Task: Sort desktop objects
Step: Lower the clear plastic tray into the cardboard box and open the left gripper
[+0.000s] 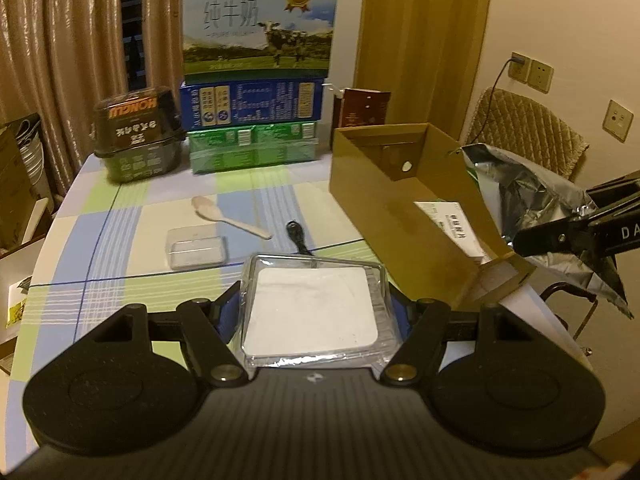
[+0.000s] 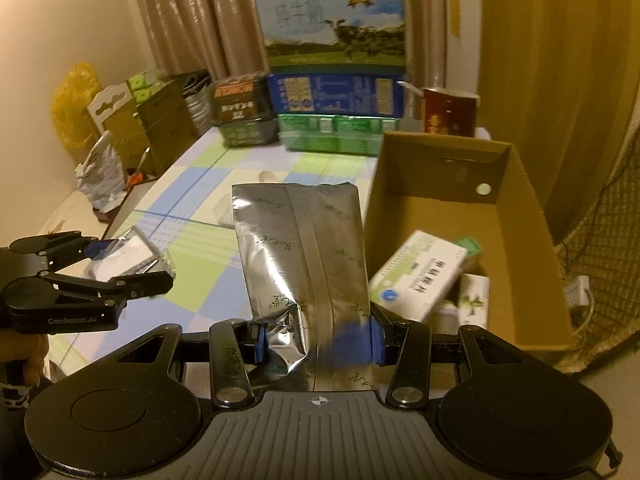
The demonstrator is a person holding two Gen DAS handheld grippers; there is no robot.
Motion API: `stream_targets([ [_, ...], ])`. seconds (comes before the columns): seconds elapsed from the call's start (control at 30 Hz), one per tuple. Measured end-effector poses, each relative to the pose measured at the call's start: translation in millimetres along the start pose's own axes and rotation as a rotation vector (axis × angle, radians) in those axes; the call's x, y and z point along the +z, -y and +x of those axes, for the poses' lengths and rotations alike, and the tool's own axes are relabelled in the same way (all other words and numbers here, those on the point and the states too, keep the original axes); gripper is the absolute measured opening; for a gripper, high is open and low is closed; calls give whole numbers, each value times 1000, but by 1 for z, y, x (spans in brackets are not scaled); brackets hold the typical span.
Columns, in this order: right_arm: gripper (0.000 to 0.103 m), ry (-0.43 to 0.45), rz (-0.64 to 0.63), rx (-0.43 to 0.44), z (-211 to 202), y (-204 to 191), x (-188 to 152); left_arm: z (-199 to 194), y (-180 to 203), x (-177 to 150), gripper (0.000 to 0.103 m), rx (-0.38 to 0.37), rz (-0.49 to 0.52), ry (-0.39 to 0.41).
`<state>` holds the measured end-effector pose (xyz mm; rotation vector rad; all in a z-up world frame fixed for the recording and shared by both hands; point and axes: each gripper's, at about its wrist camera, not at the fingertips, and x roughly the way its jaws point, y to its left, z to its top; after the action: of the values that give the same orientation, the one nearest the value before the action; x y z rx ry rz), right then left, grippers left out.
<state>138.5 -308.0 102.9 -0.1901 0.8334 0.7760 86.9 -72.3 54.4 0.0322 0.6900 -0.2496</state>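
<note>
Left wrist view: the left claw [image 1: 316, 312] is clamped on a clear plastic case [image 1: 314, 308], held above the desk [image 1: 120, 216] just left of the cardboard box [image 1: 400, 200]. The right claw [image 2: 316, 340] grips a silver foil pouch [image 2: 300, 248] beside that box's left wall.

Stacked milk cartons [image 1: 256, 80] wall the table's [image 1: 120, 216] far edge; the cardboard box [image 2: 516, 216] gapes open above.
</note>
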Motion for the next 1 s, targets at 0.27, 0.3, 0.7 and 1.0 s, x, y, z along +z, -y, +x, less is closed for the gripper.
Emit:
stream_targets([
  [0.27,43,10,42,-28,-15,30,-11,5,32,8,66,-28,23,-3],
  [0.3,43,11,48,-31,-16,33,-11,6,36,9,66,-31,25,-4],
  [0.7,43,22,95,-58,-26,63,-19,23,71,17,66,-69,48,-15],
  [1.0,43,25,117,-73,-31,80,-22,36,90,22,66,-92,56,-23],
])
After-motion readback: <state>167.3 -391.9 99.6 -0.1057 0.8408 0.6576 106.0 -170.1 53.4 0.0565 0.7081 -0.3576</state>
